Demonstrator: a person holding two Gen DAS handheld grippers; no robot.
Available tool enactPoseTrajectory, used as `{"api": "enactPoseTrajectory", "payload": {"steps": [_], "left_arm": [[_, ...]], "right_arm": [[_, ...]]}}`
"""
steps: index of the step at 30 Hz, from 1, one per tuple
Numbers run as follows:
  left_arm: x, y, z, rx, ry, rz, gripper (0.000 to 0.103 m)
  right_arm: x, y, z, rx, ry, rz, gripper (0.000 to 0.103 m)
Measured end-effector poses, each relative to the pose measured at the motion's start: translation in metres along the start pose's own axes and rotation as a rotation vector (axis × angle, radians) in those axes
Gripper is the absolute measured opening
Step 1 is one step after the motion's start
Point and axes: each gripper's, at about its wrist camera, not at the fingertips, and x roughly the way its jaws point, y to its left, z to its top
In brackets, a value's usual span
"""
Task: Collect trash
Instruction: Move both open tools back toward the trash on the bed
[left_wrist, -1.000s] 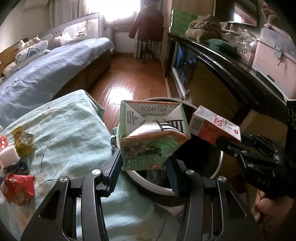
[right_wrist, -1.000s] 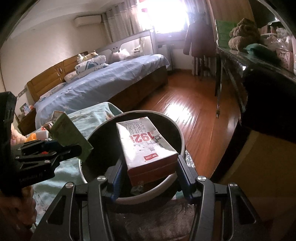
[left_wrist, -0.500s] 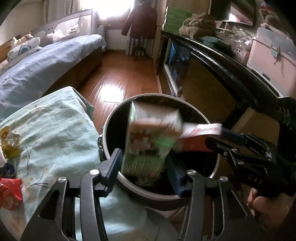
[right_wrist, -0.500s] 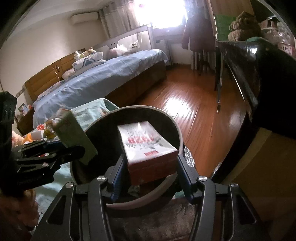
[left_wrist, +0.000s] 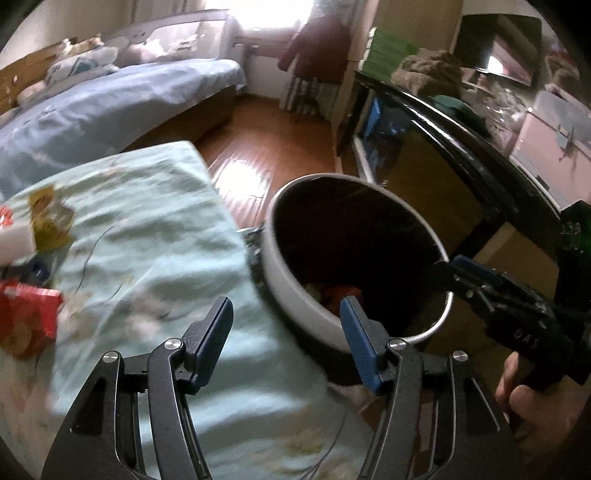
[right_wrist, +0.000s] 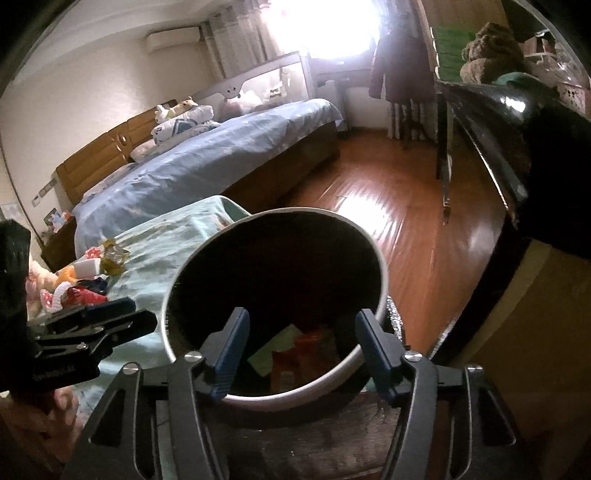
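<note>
A mint-green cloth covers the surface beside a round white trash bin with a dark inside. Cartons, green and red, lie at the bin's bottom. More wrappers sit on the cloth. The left gripper and right gripper both have jaws spreading, nothing between them.

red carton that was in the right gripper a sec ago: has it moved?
Yes. The red carton has dropped from between the right gripper's opening jaws to the bottom of the bin, beside a green carton.
</note>
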Motion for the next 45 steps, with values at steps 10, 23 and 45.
{"api": "enactPoseTrajectory", "payload": {"steps": [10, 23, 45], "left_arm": [[-0.03, 0.037, -0.031, -0.084, -0.02, 0.097, 0.061], [-0.088, 0.098, -0.067, -0.205, -0.132, 0.296, 0.077], [-0.13, 0.204, -0.113, -0.377, -0.095, 0.502, 0.092]], "right_arm": [[-0.003, 0.028, -0.003, -0.025, 0.004, 0.055, 0.076], [-0.004, 0.083, -0.008, -0.092, 0.012, 0.158, 0.079], [0.045, 0.198, -0.038, -0.229, 0.157, 0.372, 0.089]]}}
